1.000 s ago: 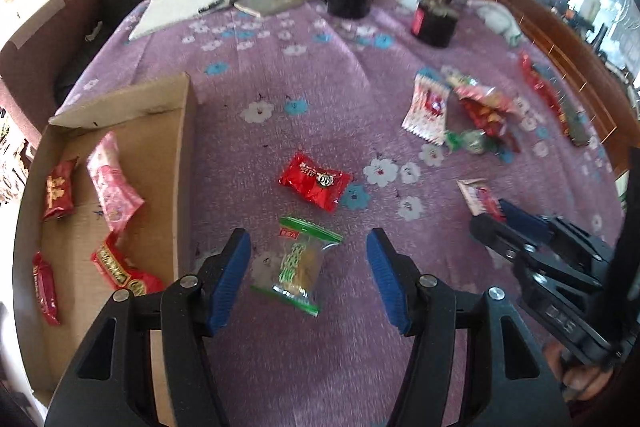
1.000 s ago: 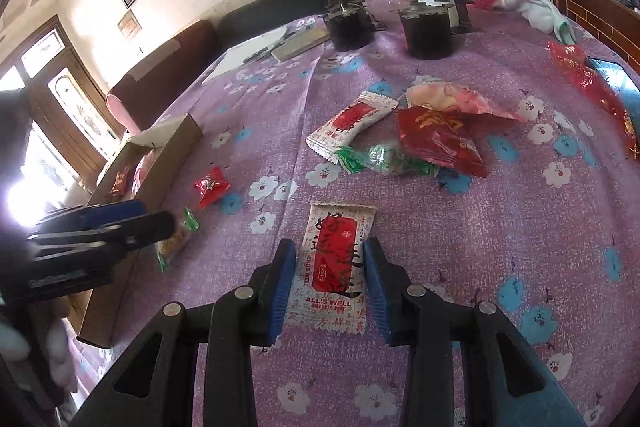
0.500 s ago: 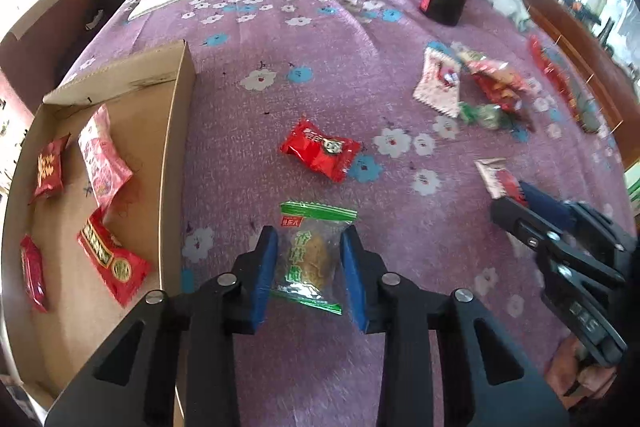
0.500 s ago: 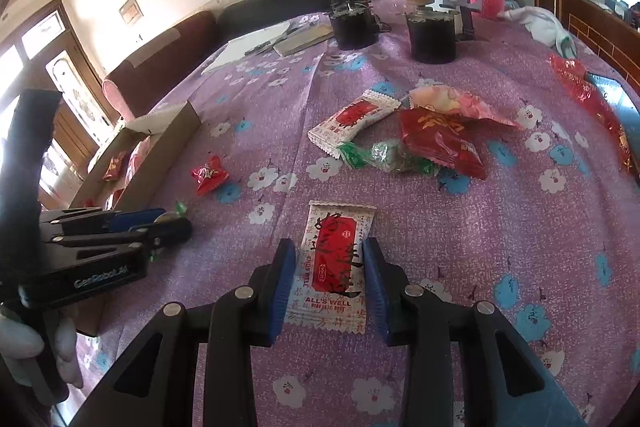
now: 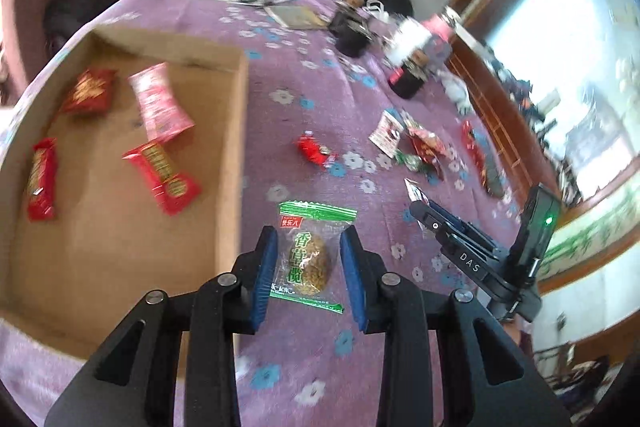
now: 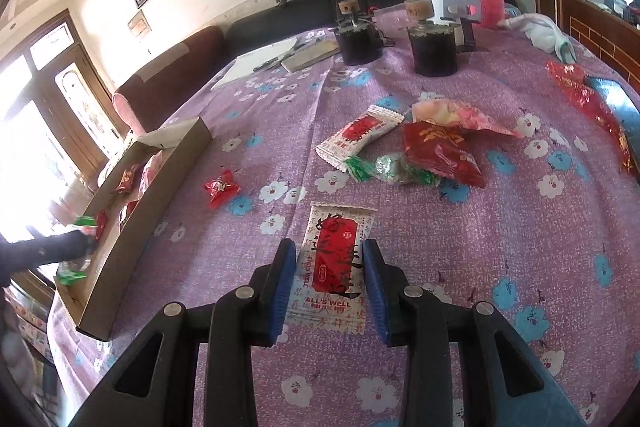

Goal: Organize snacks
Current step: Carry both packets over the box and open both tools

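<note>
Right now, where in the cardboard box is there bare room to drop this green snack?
The cardboard box floor is bare in its near half, below the red-and-yellow bar. The far half is crowded: pink packet, red packet, red stick left.

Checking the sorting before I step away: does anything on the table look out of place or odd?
Nothing damaged or spilled. Several snacks still lie loose on the purple cloth outside the cardboard box, including a red candy and a small pile.

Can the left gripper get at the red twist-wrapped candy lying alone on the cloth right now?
Probably not: the left gripper is shut on the green-edged snack packet, so its jaws are occupied, though the red candy itself lies unobstructed.
</note>
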The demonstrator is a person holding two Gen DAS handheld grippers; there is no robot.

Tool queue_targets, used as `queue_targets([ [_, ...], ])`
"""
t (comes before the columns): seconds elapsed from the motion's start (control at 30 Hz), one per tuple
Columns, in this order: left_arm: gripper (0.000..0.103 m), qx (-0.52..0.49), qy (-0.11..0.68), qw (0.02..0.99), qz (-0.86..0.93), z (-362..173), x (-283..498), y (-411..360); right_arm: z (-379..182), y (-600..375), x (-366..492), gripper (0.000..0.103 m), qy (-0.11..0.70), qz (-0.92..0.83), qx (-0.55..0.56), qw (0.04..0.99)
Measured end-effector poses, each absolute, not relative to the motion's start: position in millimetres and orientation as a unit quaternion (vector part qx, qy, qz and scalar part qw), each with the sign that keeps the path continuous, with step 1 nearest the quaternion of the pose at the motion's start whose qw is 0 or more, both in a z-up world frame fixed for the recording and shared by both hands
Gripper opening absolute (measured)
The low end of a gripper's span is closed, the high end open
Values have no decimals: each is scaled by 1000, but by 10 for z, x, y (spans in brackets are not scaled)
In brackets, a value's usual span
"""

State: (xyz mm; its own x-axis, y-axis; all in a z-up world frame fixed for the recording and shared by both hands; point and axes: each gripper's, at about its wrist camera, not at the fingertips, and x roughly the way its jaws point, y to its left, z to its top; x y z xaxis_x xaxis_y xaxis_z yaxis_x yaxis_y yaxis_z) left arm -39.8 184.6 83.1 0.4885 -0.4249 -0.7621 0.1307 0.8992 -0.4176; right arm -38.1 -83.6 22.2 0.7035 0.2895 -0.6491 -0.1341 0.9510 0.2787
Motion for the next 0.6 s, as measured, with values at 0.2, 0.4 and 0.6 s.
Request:
queue_targets([
  [0.2,30,-176,461,860,-132,868,-568,2362,378,-650,-452,35,370,134,115,912],
  [0.4,30,-181,452,869,-91,768,-641,2804,621,-19,-553,34,372,197,79,904],
  [0.6,30,-171,456,873,-35,601,-625,3140,757,743,-495,34,384,263,50,884],
])
